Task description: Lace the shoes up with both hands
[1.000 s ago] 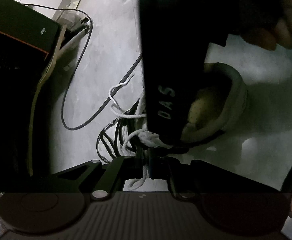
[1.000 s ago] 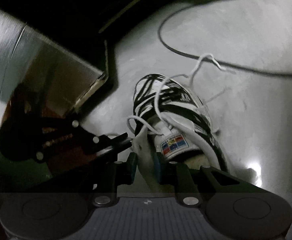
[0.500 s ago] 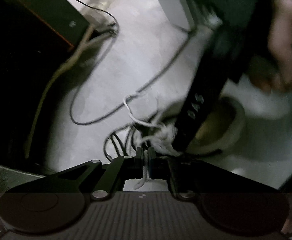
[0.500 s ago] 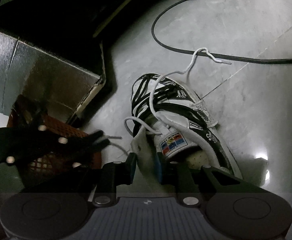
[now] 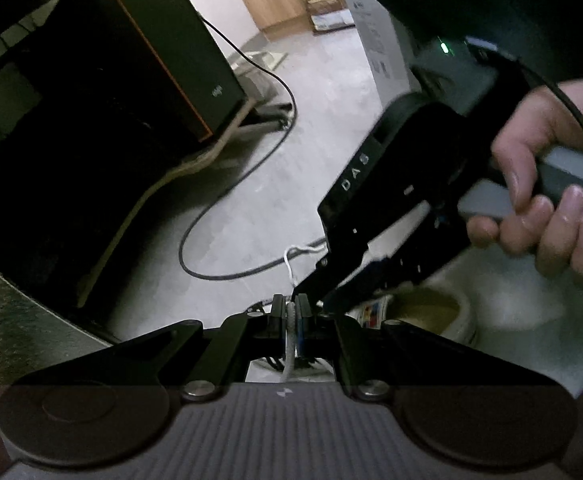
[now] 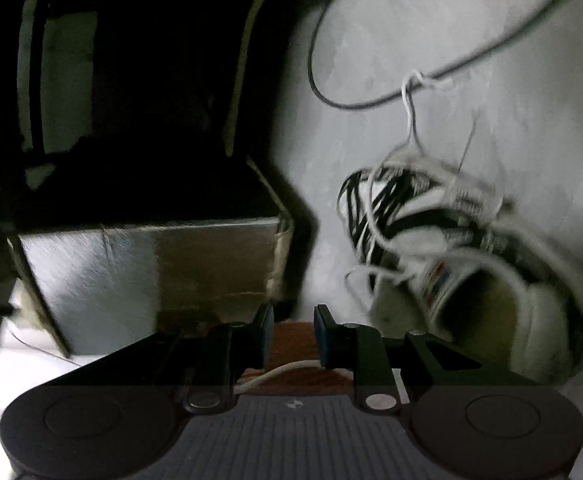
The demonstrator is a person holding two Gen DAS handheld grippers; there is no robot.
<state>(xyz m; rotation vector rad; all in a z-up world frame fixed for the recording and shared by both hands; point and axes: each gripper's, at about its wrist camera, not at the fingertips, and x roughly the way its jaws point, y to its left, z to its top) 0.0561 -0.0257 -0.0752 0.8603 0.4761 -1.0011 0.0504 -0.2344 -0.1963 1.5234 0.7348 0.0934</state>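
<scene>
While the left gripper keeps its fingers clenched on a white shoelace, the cord runs straight down between the pads and hangs out below them. Just to the right of those fingers, the right gripper reaches in, held by a person's hand, and the shoe's pale opening shows behind it. Seen from the right wrist, the right gripper's fingers stand apart, having just been opening, with nothing pressed between the pads; a white cord crosses below them. Ahead and to the right of these fingers lies the black-and-white shoe on the grey floor, blurred, its loose lace trailing away toward a black cable.
</scene>
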